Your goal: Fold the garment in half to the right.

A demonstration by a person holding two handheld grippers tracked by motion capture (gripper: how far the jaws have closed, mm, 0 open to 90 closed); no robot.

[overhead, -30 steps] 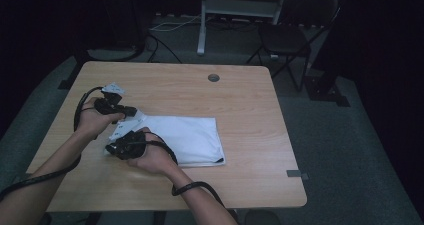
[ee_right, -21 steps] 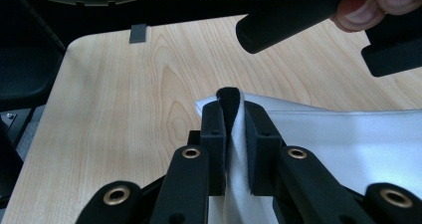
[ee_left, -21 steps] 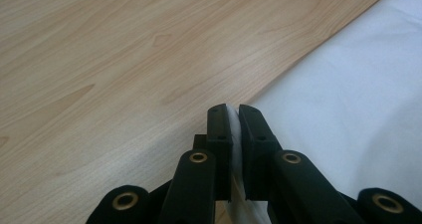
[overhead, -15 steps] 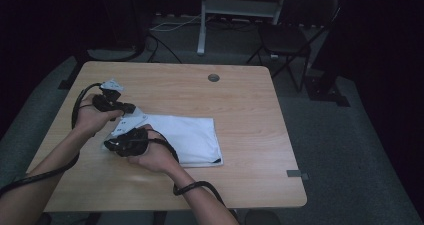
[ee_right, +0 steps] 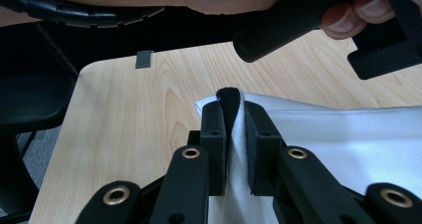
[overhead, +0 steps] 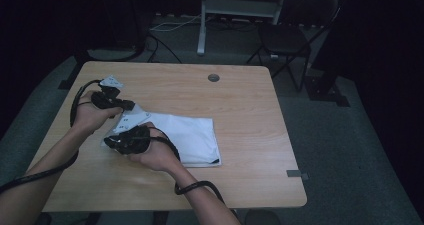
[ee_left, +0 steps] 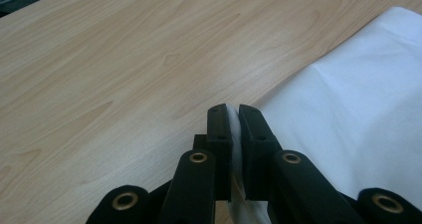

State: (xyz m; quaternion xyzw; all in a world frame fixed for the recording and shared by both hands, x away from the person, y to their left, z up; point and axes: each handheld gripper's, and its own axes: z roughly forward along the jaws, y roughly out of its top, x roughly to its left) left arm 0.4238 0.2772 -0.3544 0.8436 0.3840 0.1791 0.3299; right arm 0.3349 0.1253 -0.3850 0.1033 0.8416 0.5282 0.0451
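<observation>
Both the left gripper [ee_left: 231,112] and the right gripper [ee_right: 231,102] pinch the left edge of the folded white cloth [overhead: 187,135] on the tabletop [overhead: 250,105].

A light wooden table [overhead: 240,110] with rounded corners fills the middle of the high view. A small round grommet [overhead: 213,77] sits near its far edge. A dark folding chair [overhead: 287,37] stands at upper centre-right, beside a pale metal stand [overhead: 240,7]. Cables [overhead: 172,25] trail over the grey carpet [overhead: 350,150] at upper left.
</observation>
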